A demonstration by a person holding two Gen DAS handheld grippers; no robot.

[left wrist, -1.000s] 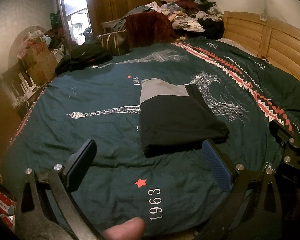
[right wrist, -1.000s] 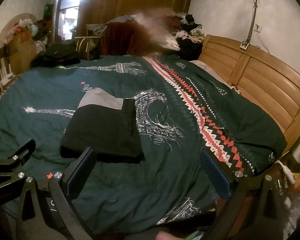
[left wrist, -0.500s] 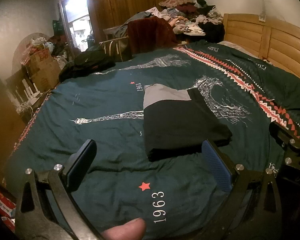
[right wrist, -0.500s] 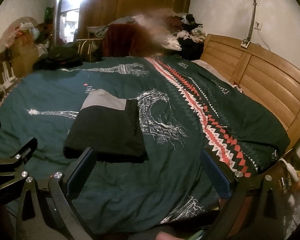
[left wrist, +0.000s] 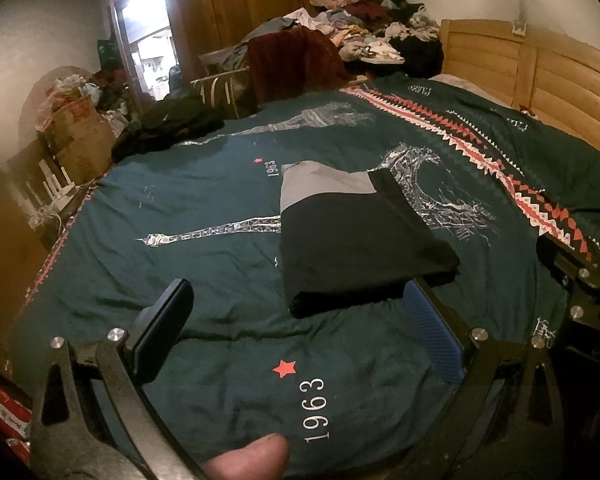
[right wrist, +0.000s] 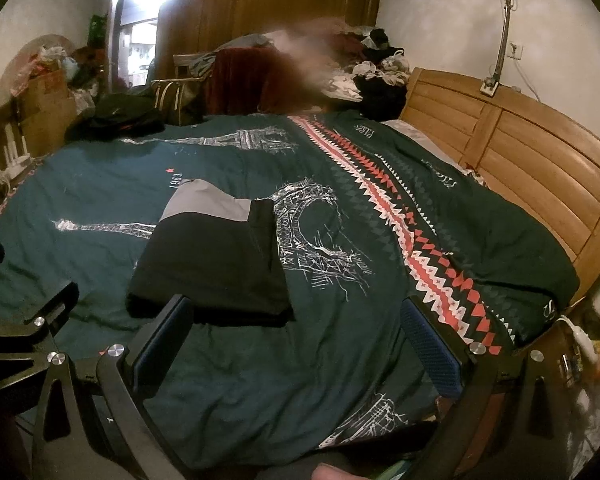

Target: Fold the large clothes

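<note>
A black and grey garment [left wrist: 352,236] lies folded into a flat rectangle on the dark green bedspread [left wrist: 204,264]; it also shows in the right wrist view [right wrist: 216,256]. My left gripper [left wrist: 300,320] is open and empty, held near the bed's front edge just short of the garment's near edge. My right gripper [right wrist: 300,332] is open and empty, to the right of the garment's near corner. Neither touches the garment.
A wooden headboard [right wrist: 532,168] runs along the right. A heap of clothes [left wrist: 372,36] sits at the far end of the bed, with a dark jacket [left wrist: 172,124] at the far left corner. Boxes and clutter [left wrist: 72,128] stand left of the bed.
Both grippers have drawn slightly back and shifted, so the folded garment sits a little differently in view. The garment itself has not moved. Both grippers stay open.
</note>
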